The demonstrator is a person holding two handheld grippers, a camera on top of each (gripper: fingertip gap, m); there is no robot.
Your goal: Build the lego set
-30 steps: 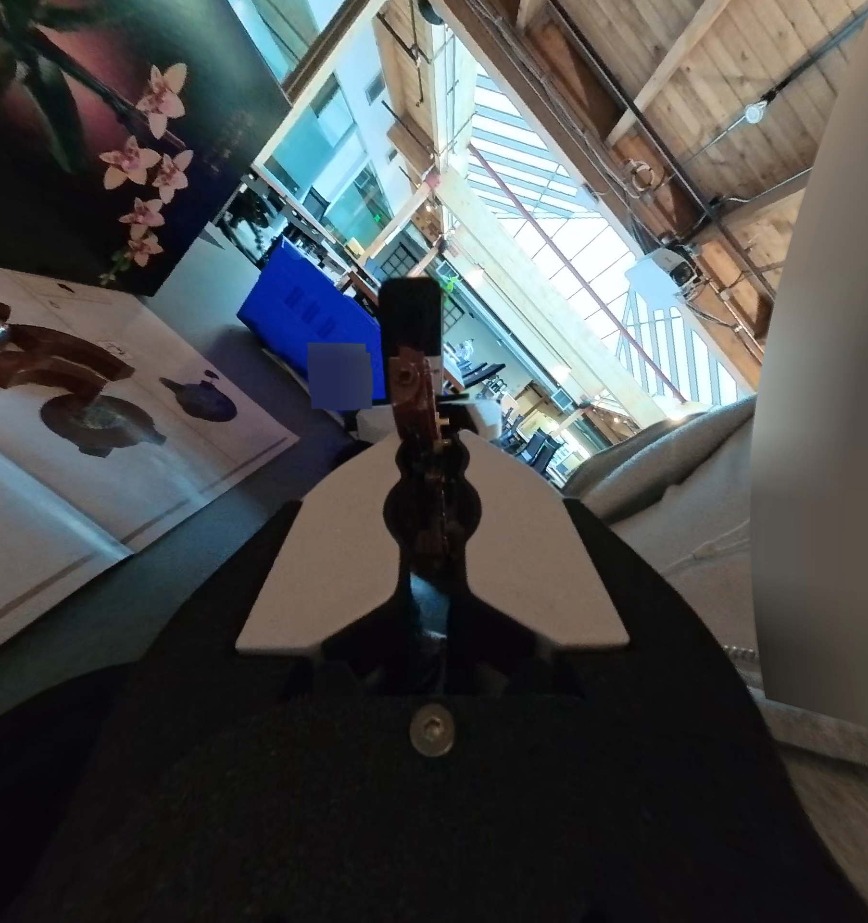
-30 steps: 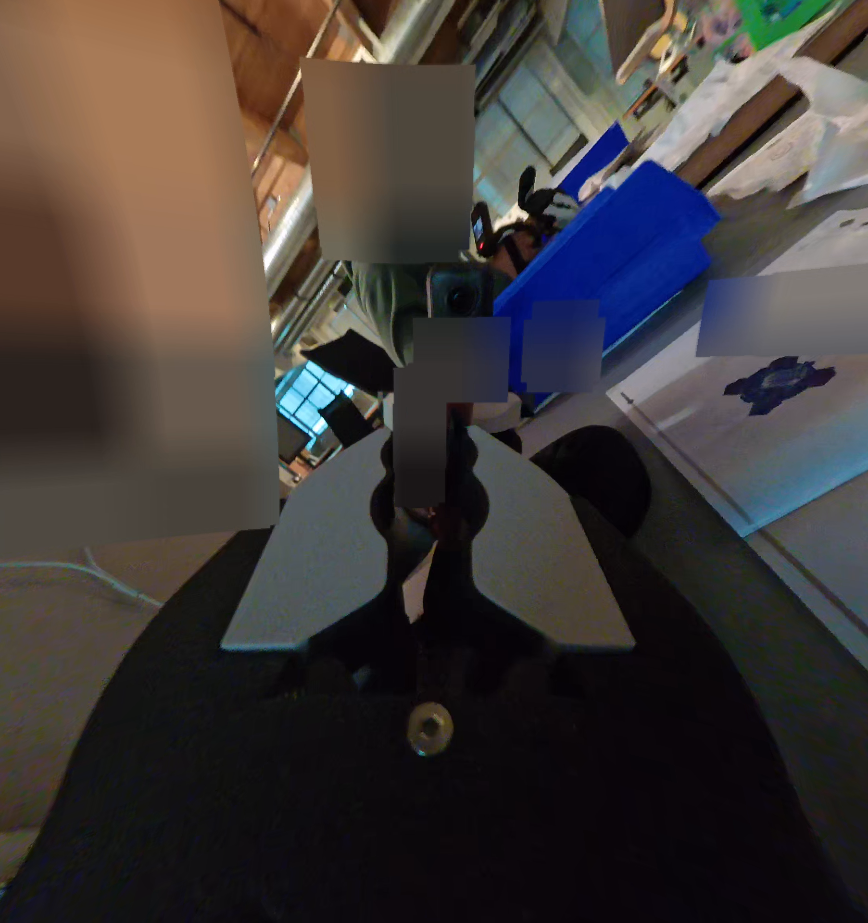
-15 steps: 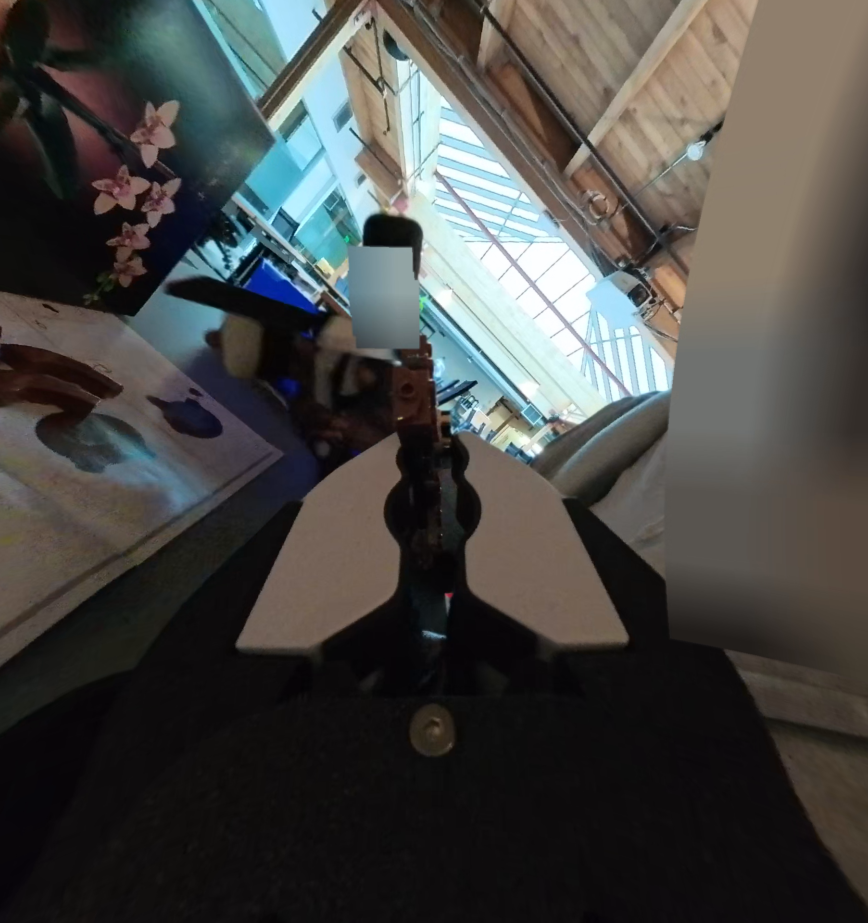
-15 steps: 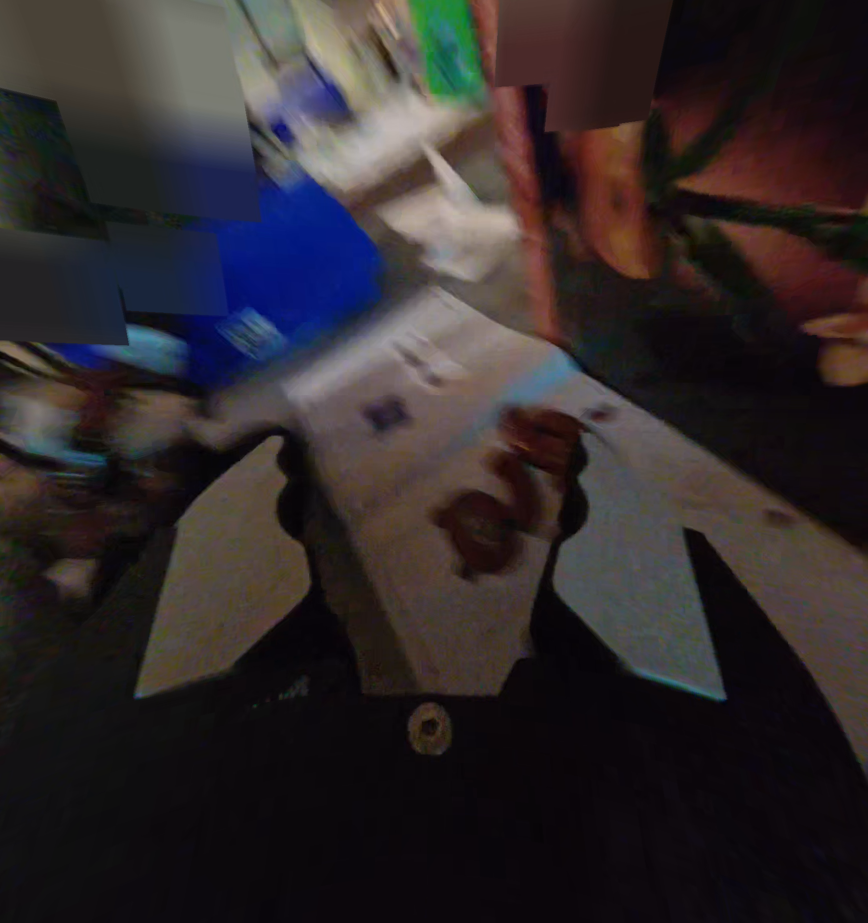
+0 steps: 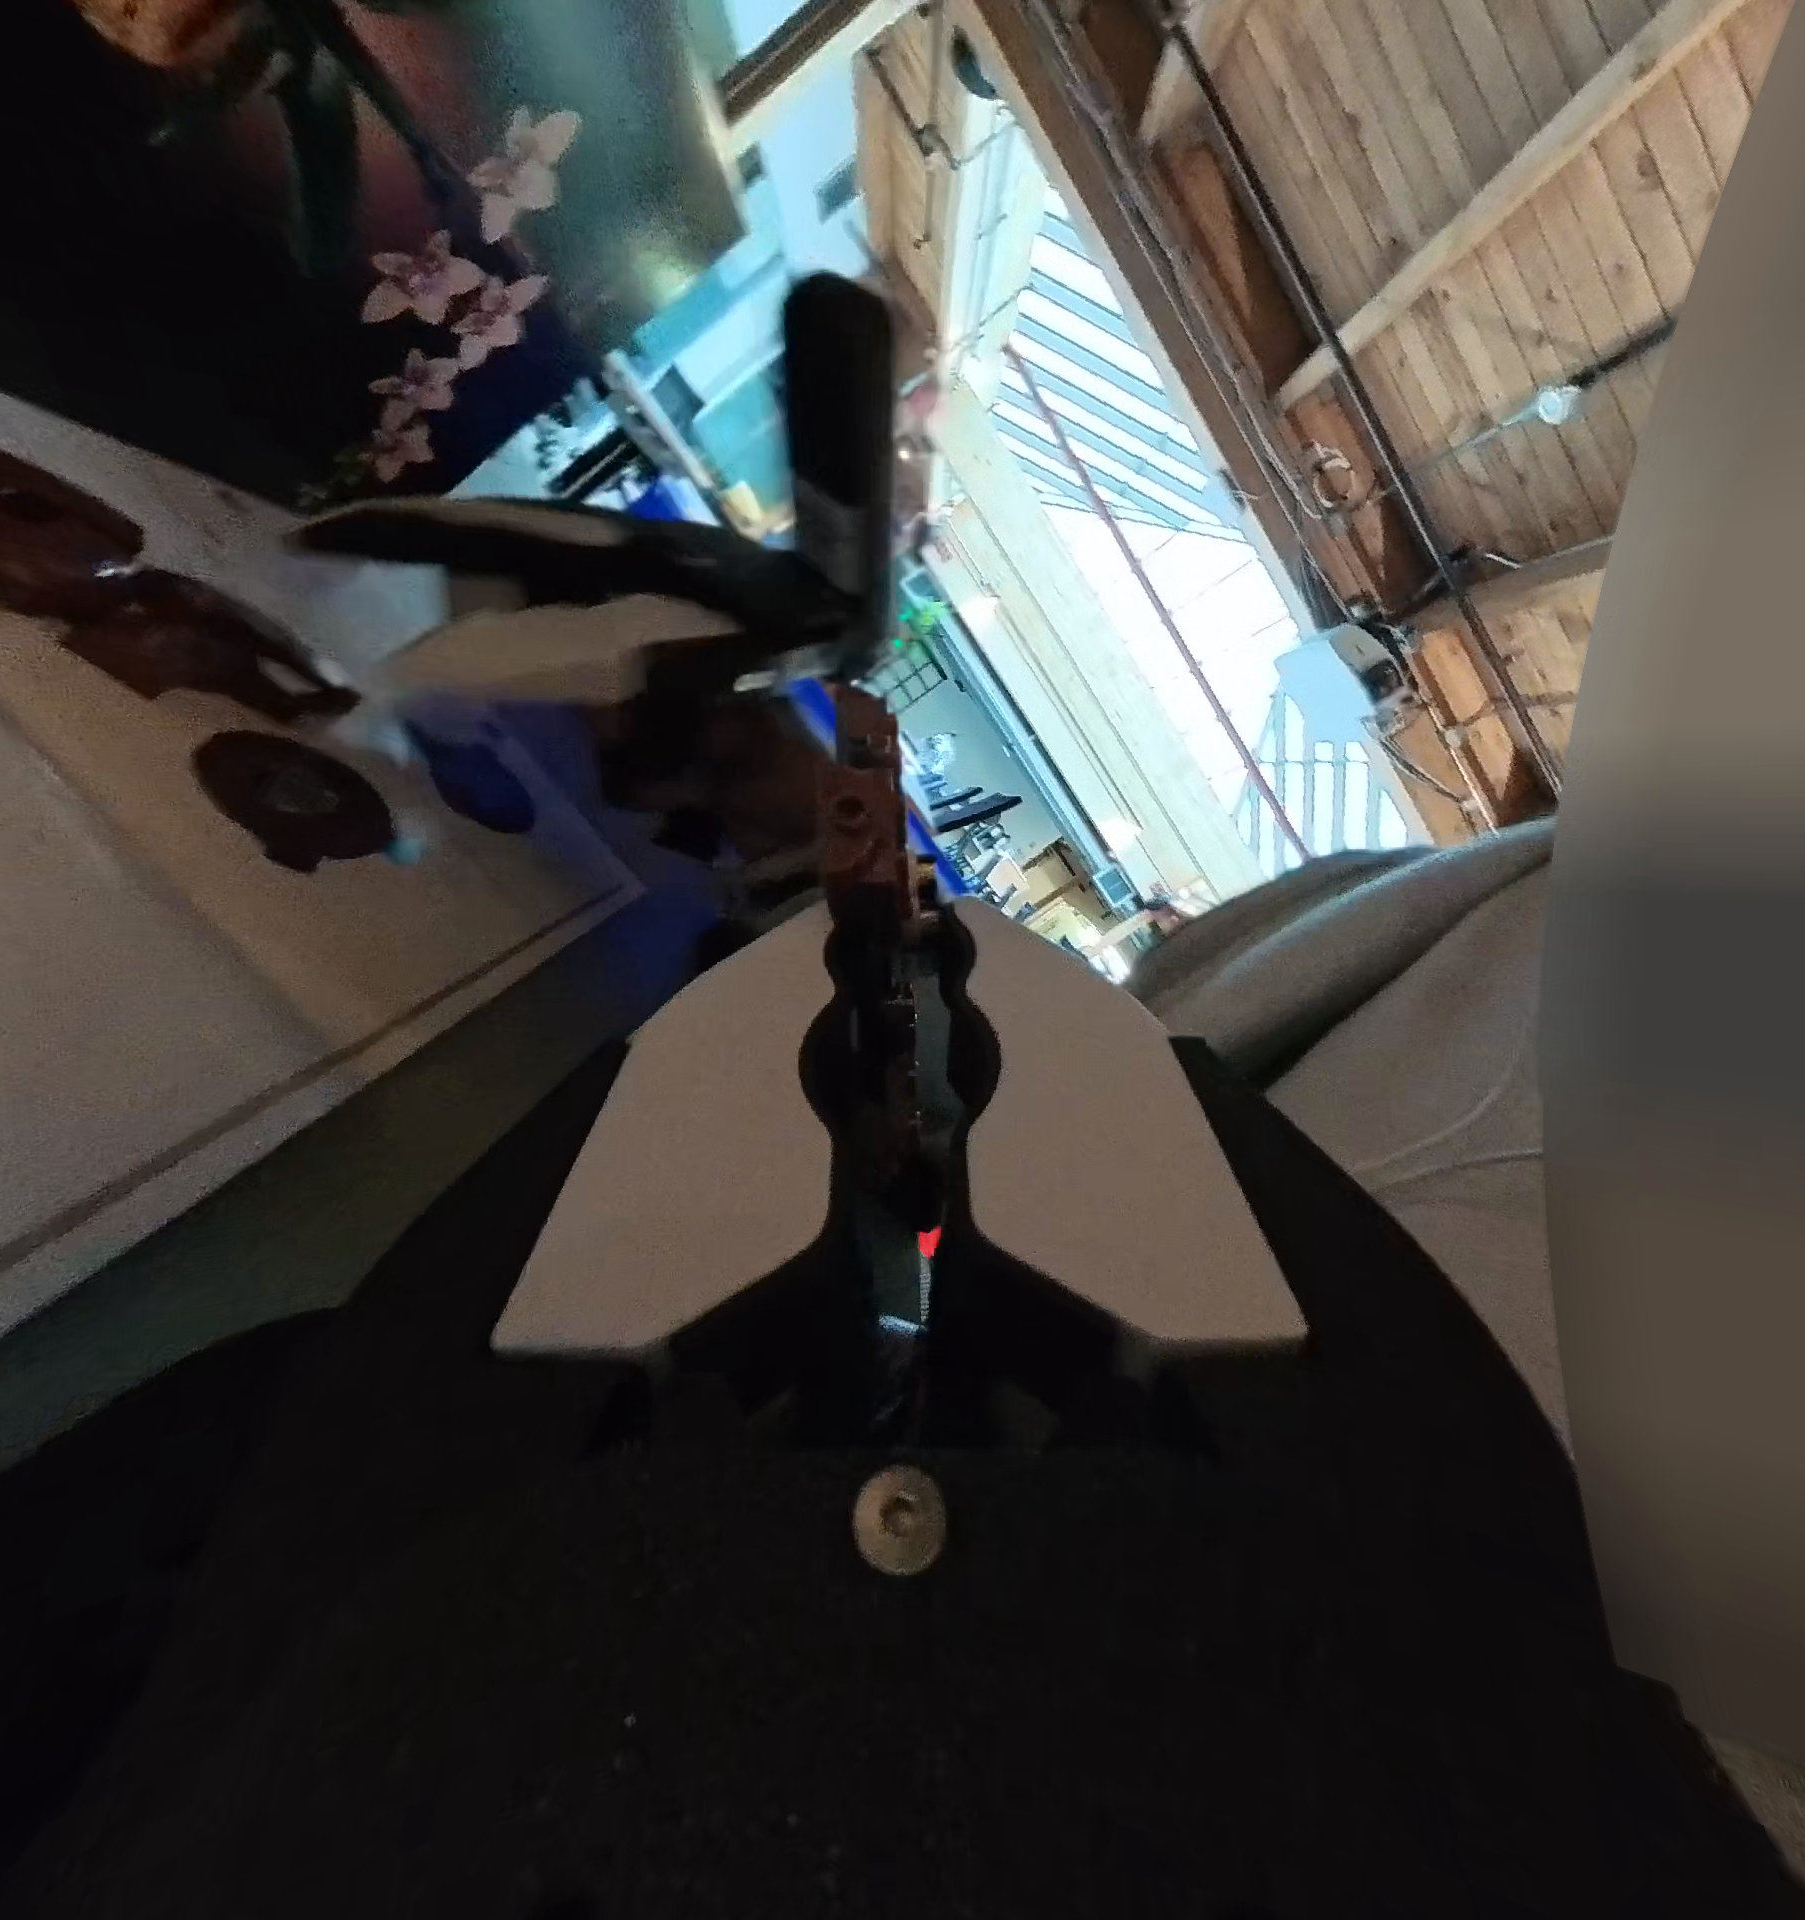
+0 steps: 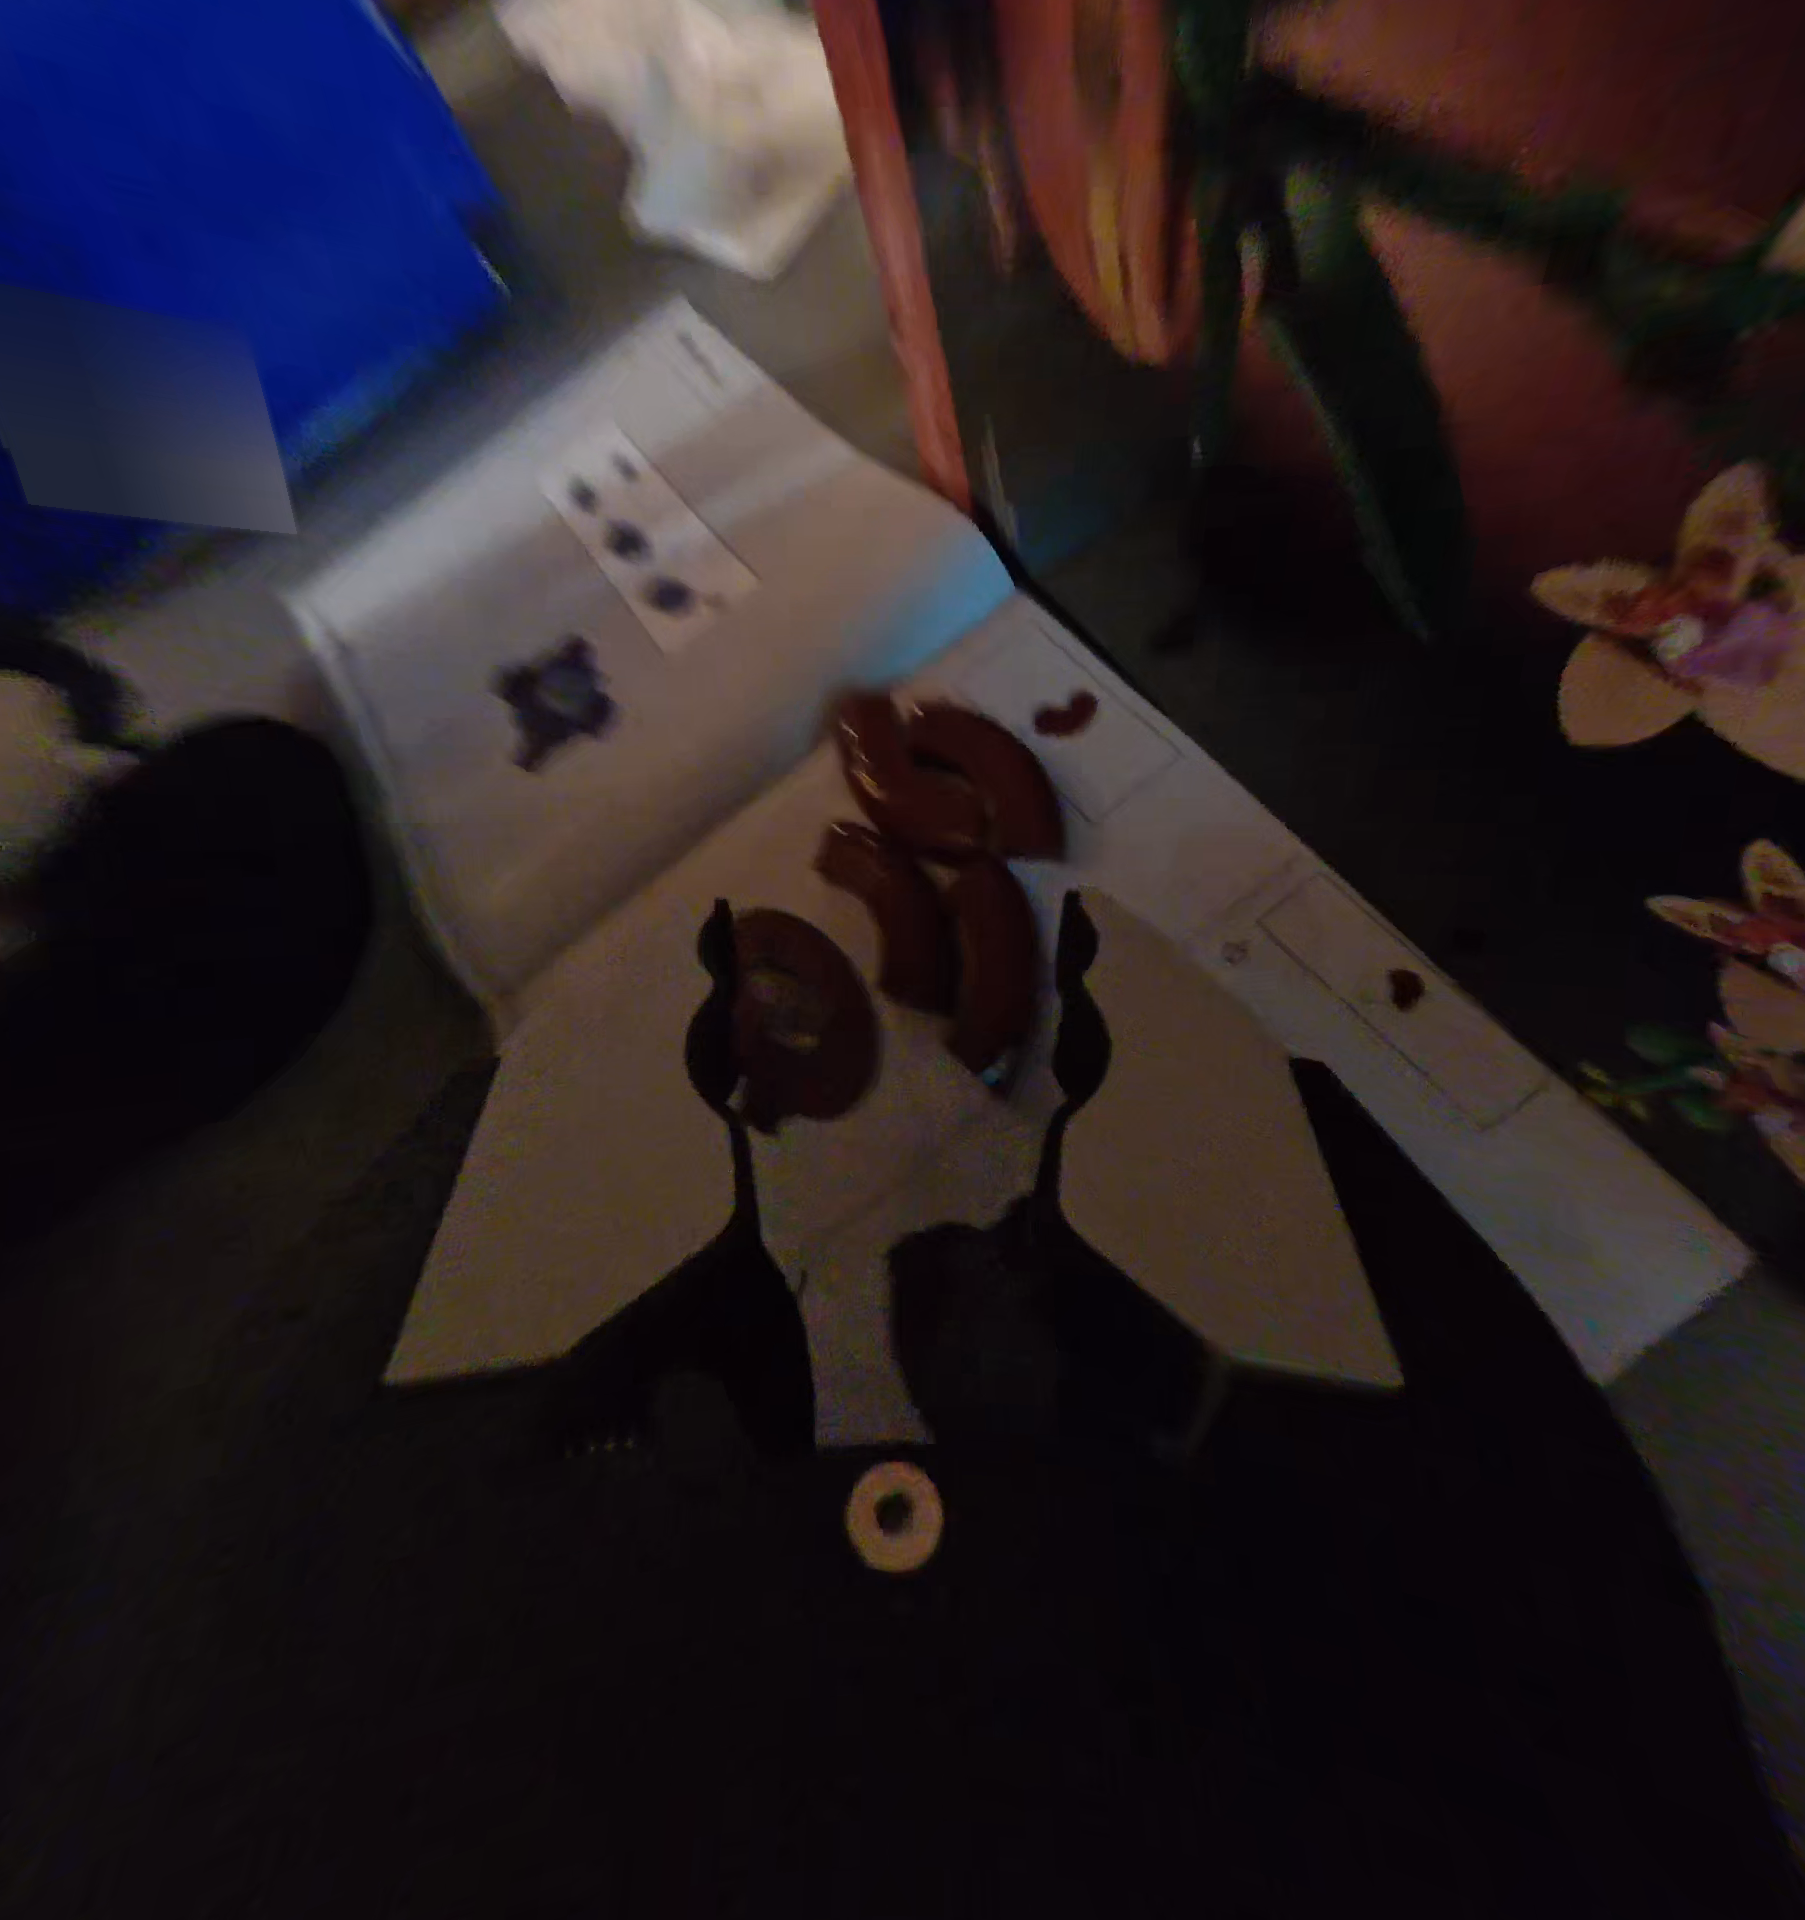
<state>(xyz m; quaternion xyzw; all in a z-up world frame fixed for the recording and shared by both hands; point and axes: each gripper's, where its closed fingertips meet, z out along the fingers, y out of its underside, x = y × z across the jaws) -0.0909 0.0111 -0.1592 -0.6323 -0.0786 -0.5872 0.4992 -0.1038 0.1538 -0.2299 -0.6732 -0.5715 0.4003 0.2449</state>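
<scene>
My left gripper (image 5: 893,935) is shut on a brown brick assembly (image 5: 862,821) that sticks up past the fingertips. A black bar (image 5: 841,436) rises above it. My right gripper (image 6: 898,920) is open and holds nothing. It hangs over an open white booklet (image 6: 441,665), and printed pictures of brown curved parts (image 6: 939,790) show between its fingers. In the left wrist view the right gripper (image 5: 565,623) is a blur to the left of the brown assembly, above the booklet (image 5: 150,935).
A dark box printed with orchid flowers (image 6: 1656,665) stands behind the booklet and also shows in the left wrist view (image 5: 441,281). A blue bin (image 6: 202,208) stands at the far left. A dark blurred shape (image 6: 171,935) lies left of my right gripper. Grey cloth (image 5: 1397,987) lies to the right.
My right gripper has swung away from the left gripper to over the booklet, and its jaws have opened from nearly together. My left gripper stays shut on the brown assembly and has tilted slightly.
</scene>
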